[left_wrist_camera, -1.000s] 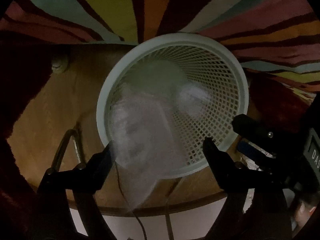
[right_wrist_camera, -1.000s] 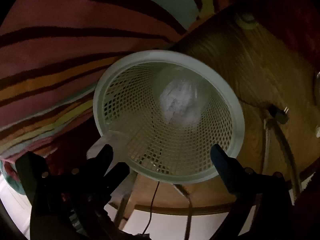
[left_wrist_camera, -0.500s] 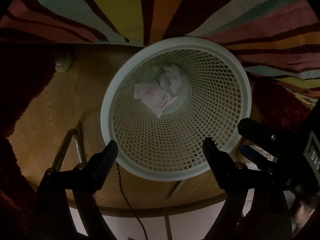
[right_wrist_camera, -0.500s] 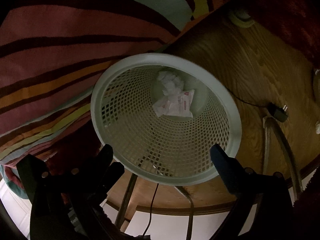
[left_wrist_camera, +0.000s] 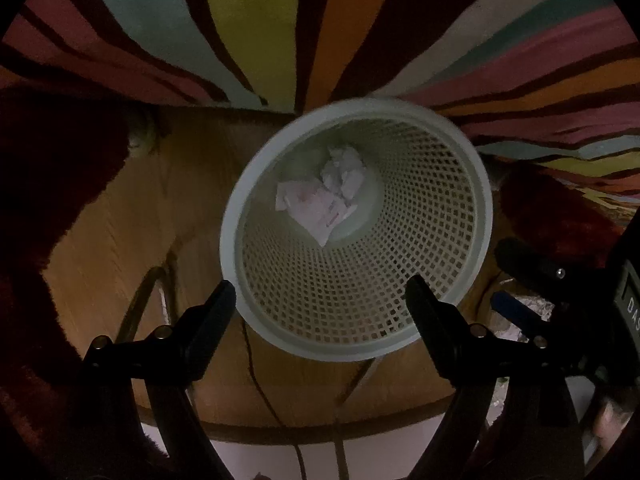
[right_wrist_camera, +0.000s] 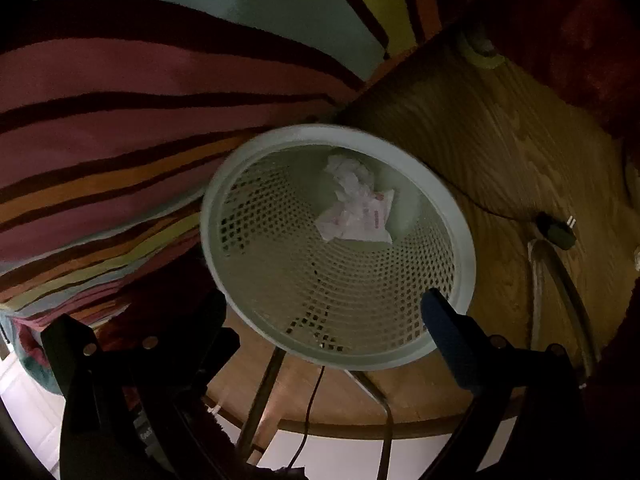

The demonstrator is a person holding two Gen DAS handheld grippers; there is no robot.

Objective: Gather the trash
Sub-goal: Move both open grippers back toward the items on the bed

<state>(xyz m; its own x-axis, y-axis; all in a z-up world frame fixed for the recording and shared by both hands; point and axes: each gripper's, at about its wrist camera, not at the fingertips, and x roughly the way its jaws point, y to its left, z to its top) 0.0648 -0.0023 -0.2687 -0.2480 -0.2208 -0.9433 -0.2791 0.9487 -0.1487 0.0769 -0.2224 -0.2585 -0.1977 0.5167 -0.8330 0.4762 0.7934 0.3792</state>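
Note:
A pale mesh wastebasket (left_wrist_camera: pixel 472 184) stands on the wooden floor; it also shows in the right wrist view (right_wrist_camera: pixel 460 232). At its bottom lie a crumpled white paper (left_wrist_camera: pixel 344 172) and a flat white wrapper with pink print (left_wrist_camera: pixel 316 208), seen too in the right wrist view: paper (right_wrist_camera: pixel 350 176), wrapper (right_wrist_camera: pixel 360 220). My left gripper (left_wrist_camera: pixel 320 304) is open and empty above the basket's near rim. My right gripper (right_wrist_camera: pixel 324 308) is open and empty above the rim too.
A striped multicoloured rug (left_wrist_camera: pixel 256 28) lies beyond the basket. A dark red furry rug (left_wrist_camera: pixel 52 168) lies at the left. A cable with a plug (right_wrist_camera: pixel 556 232) and metal tube legs (right_wrist_camera: pixel 560 280) lie on the wood floor (right_wrist_camera: pixel 500 128).
The wrapper fell from my left gripper into the basket and settled beside the crumpled paper. Both grippers have pulled back, so the basket looks smaller.

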